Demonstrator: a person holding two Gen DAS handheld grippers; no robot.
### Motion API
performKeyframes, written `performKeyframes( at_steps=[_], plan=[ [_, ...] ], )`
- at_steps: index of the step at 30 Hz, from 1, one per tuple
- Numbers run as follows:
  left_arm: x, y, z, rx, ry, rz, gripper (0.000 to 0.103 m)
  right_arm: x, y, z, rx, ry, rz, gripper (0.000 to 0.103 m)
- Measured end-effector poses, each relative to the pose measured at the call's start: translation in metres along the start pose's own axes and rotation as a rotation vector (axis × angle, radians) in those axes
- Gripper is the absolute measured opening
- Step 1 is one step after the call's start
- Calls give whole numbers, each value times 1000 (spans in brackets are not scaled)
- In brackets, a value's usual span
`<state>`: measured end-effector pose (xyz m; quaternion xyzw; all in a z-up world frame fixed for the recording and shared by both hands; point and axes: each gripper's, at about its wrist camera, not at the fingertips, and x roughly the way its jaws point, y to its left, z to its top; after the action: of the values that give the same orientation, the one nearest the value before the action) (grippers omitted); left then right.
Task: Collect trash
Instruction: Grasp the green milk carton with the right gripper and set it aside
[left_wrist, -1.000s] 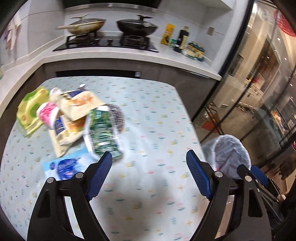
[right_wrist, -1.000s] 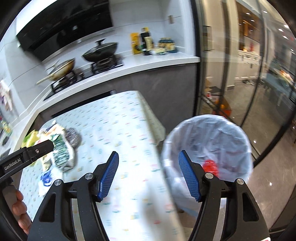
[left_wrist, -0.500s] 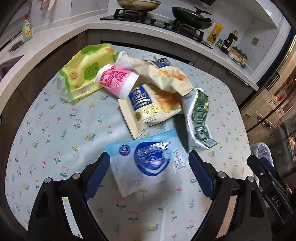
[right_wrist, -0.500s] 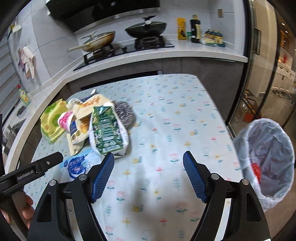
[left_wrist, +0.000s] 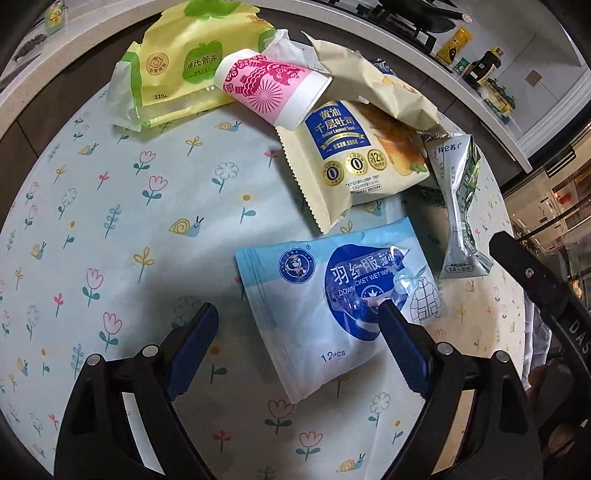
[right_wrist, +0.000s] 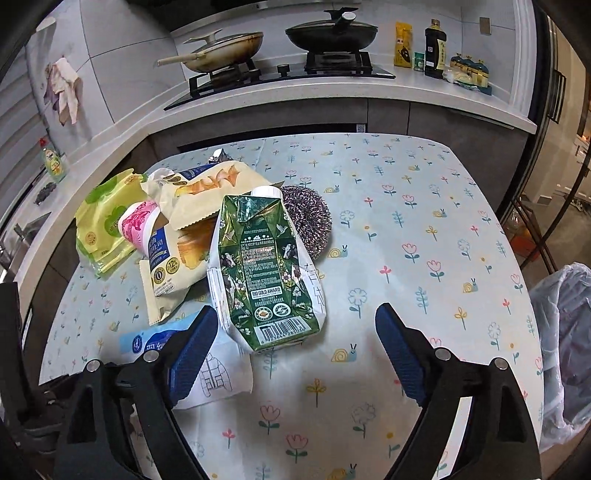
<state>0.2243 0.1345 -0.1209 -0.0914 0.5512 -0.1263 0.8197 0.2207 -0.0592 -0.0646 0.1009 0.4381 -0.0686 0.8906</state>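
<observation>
Trash lies piled on the flowered tablecloth (left_wrist: 110, 229). My left gripper (left_wrist: 297, 314) hangs open just over a blue wet-wipes packet (left_wrist: 325, 295), its pads either side and not pressing. Beyond lie a toast bag (left_wrist: 351, 155), a pink paper cup (left_wrist: 273, 88), a yellow-green wipes pack (left_wrist: 177, 70) and a beige wrapper (left_wrist: 384, 88). My right gripper (right_wrist: 297, 314) is above the near end of a flattened green milk carton (right_wrist: 262, 266); its jaws are opening and hold nothing. A steel scourer (right_wrist: 306, 218) sits behind the carton.
A bin with a white liner (right_wrist: 561, 350) stands off the table's right edge. Behind the table runs a counter with a stove (right_wrist: 280, 70), two pans and bottles (right_wrist: 436, 48). The other gripper's body (left_wrist: 535, 288) shows at the right of the left wrist view.
Both grippers swung from the bin side to the trash pile and dropped lower. The left now hangs over the blue packet, the right over the green carton. The right jaws widened.
</observation>
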Motion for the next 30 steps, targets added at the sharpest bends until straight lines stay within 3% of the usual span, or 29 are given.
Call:
performKeyframes(
  at_steps=[6, 16, 21, 30],
  plan=[
    [3, -1, 7, 11, -30, 4, 82, 25, 5, 5, 1, 38, 4, 84],
    [3, -7, 14, 34, -39, -27, 42, 50, 8, 1, 26, 95, 43, 84],
    [-1, -11, 15, 53, -34, -31, 19, 41, 4, 0, 43, 69, 53, 80],
    [-8, -27, 7, 84, -26, -53, 19, 3, -21, -8, 65, 3, 18, 79]
  ],
)
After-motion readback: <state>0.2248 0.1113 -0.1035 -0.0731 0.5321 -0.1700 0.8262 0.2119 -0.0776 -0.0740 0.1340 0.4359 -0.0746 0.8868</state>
